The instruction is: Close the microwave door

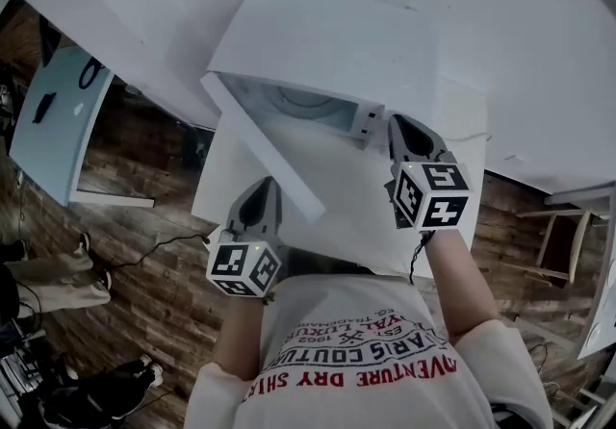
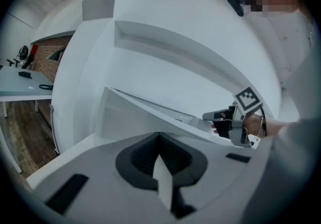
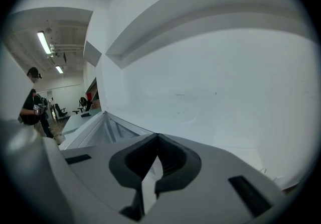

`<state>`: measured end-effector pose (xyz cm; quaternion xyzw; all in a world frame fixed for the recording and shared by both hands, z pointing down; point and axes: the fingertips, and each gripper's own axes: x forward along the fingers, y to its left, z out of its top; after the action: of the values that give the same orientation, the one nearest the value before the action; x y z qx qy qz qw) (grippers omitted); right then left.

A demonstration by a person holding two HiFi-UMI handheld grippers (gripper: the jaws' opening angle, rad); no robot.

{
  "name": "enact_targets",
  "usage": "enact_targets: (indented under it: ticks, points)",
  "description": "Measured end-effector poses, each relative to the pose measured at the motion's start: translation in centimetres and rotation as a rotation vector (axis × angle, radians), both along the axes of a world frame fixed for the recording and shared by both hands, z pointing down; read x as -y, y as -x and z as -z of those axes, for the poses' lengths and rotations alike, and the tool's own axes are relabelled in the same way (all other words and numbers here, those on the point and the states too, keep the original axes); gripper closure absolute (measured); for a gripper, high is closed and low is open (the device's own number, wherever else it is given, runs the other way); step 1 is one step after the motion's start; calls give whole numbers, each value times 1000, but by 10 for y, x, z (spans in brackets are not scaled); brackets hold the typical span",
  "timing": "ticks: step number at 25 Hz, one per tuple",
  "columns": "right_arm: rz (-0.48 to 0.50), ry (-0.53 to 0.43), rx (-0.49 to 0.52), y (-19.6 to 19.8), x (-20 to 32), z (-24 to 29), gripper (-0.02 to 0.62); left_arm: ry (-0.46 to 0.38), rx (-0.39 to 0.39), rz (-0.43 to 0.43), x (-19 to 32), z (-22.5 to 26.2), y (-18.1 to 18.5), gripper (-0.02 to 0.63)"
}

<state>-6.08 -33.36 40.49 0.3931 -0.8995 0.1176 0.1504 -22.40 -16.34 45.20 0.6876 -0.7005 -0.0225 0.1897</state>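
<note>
- Overhead, the head view alone takes in the whole layout: a white worktop against a white wall, with wood floor around it and a second worktop off to the left.
- On the white worktop stands the microwave, its front facing the person.
- Its door stands wide open, hinged at the left and angled out towards the person.
- Only the right gripper view shows the far room: ceiling lights and a bystander at the left edge.
- The person's shirt carries upside-down print. "COUTUR" and "DRY" can be read, and the rest is cut off or too small.
- The left tool sits just beside the door's outer face, but none of the views shows whether it touches.
- In its own view the left tool's jaws are together at the tips and grip nothing, and the door's edge runs across just ahead of them.
- That view also catches the right tool, out past the door.
- The right tool is at the microwave's right front corner, apart from the door.
- Its jaws are likewise closed on nothing.
</note>
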Motion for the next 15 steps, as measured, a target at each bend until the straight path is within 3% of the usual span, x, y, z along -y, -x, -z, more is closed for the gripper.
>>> enact_targets:
  ticks: [8, 15]
  points:
    - [-35, -13, -47, -3, 6, -1, 583, 21, -10, -202, 50, -8, -23, 604]
    - [-98, -22, -81, -17, 15, -2, 583, 9, 31, -308, 91, -8, -34, 604]
